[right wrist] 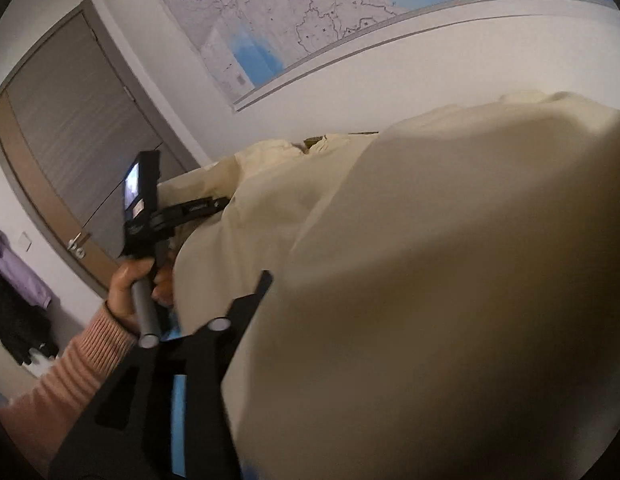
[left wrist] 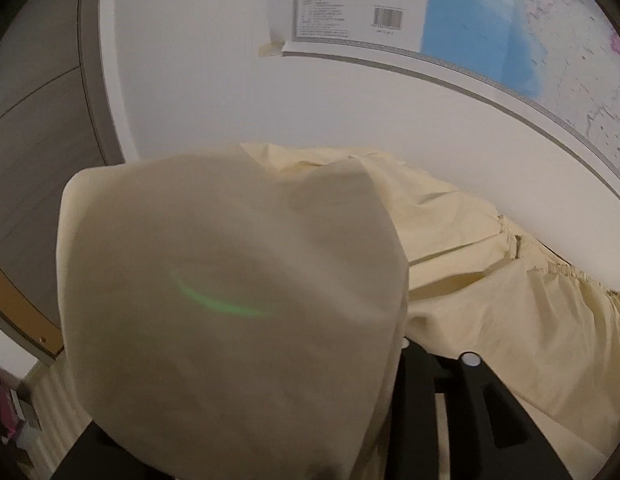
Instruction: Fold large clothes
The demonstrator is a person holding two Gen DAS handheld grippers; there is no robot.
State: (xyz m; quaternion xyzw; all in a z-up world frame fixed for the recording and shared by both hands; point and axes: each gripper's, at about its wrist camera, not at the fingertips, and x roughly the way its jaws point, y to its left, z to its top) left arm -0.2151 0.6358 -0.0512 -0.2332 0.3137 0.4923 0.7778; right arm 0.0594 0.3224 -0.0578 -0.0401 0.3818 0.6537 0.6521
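Claws up, both of ours draped in the pale yellow garment [left wrist: 490,300].

Cloth hides the left claw [left wrist: 293,420] and right claw [right wrist: 293,380], so we cannot tell their grip. We judge folding barely begun: the garment hangs raised before the wall map [right wrist: 269,20], no neat fold visible.

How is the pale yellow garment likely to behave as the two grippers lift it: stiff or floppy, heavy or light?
Probably floppy: the pale yellow garment drapes over the left gripper and hides the fingertips. Likely light and thin, since a green glow shows through the cloth. The gathered waistband may bunch and resist flat creases.
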